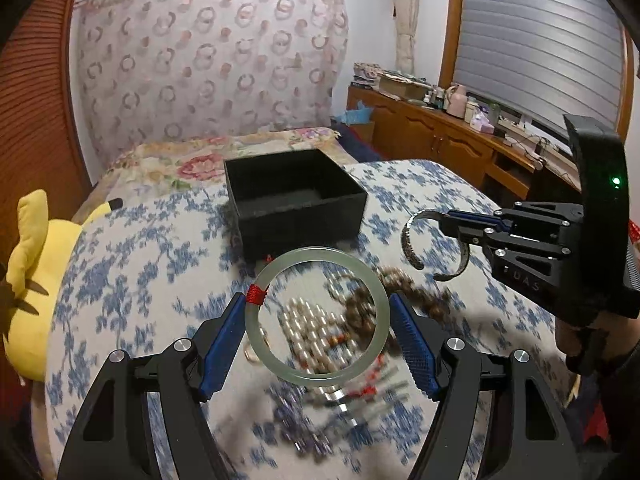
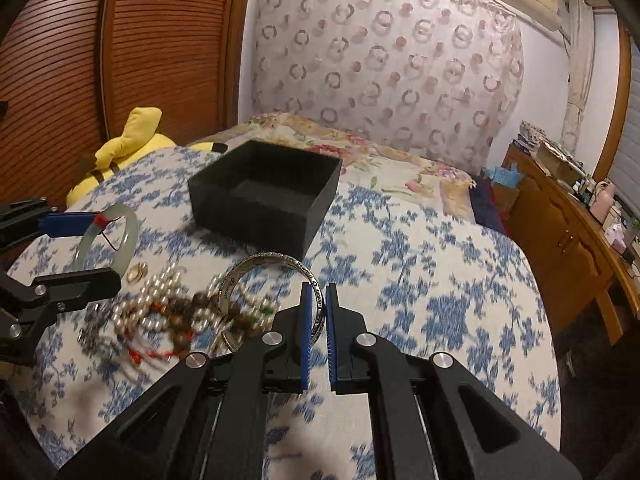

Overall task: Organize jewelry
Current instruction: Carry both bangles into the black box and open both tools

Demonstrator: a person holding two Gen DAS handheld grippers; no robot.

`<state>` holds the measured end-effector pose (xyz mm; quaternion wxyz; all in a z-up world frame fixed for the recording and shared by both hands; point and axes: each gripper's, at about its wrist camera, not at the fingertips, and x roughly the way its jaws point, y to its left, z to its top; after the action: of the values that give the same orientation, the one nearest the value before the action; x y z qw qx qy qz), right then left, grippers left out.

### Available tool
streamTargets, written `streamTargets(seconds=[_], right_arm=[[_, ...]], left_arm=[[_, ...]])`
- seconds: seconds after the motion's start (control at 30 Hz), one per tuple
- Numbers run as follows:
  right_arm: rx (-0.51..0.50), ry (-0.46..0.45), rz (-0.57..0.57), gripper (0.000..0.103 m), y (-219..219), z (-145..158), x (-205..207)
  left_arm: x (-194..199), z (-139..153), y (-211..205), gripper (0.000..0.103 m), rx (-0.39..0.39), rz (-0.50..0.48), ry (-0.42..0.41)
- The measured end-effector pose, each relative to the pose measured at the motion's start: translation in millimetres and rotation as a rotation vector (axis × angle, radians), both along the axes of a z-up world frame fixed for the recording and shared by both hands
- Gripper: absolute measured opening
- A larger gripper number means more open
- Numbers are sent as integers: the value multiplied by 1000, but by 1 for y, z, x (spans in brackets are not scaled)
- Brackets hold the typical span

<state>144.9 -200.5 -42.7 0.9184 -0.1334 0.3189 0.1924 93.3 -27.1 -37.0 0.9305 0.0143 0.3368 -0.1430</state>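
My left gripper (image 1: pixel 317 301) is shut on a pale green jade bangle (image 1: pixel 316 253) with a red thread wrap, held off the bed between its blue pads. In the right wrist view that bangle (image 2: pixel 130 220) and the left gripper (image 2: pixel 110 248) show at the left edge. My right gripper (image 2: pixel 319 294) is shut on an engraved silver cuff bracelet (image 2: pixel 264 258), lifted over the bedcover; the left wrist view shows this gripper (image 1: pixel 448 222) and cuff (image 1: pixel 408 240) at the right. An open black box (image 1: pixel 304 220) (image 2: pixel 248 220) sits just beyond both, its inside looking bare. A jewelry pile (image 2: pixel 168 304) (image 1: pixel 320 332) of pearls, wooden beads and rings lies below.
Everything rests on a bed with a blue-flowered cover (image 2: pixel 420 280). A yellow plush toy (image 1: pixel 36 280) (image 2: pixel 128 140) lies at the bed's left side. A cluttered wooden dresser (image 1: pixel 440 132) runs along the right wall. A person's hand (image 1: pixel 576 340) holds the right gripper.
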Motion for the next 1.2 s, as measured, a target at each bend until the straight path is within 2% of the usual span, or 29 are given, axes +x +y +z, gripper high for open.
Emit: streamTargets(seconds=[0.3,0.63,0.8,0.9,1.03,1.2], right_arm=[[88,12,59,7,2,18,42],[63,16,136,7,36,18,100],[74,51,166,8,48,10,125],[76,77,191,9,52,5,132],[90,95,219,20,54,2,134],[122,77,218,21,40,13,132]], left_arm=[[40,13,8,69,12,30,-16],[78,18,18,69,14,67,-5],[98,19,21,69,16,75,6],[108,20,21,69,21,74,12],[121,17,20,69,25,71,27],[134,12,15,69,36,61,41]])
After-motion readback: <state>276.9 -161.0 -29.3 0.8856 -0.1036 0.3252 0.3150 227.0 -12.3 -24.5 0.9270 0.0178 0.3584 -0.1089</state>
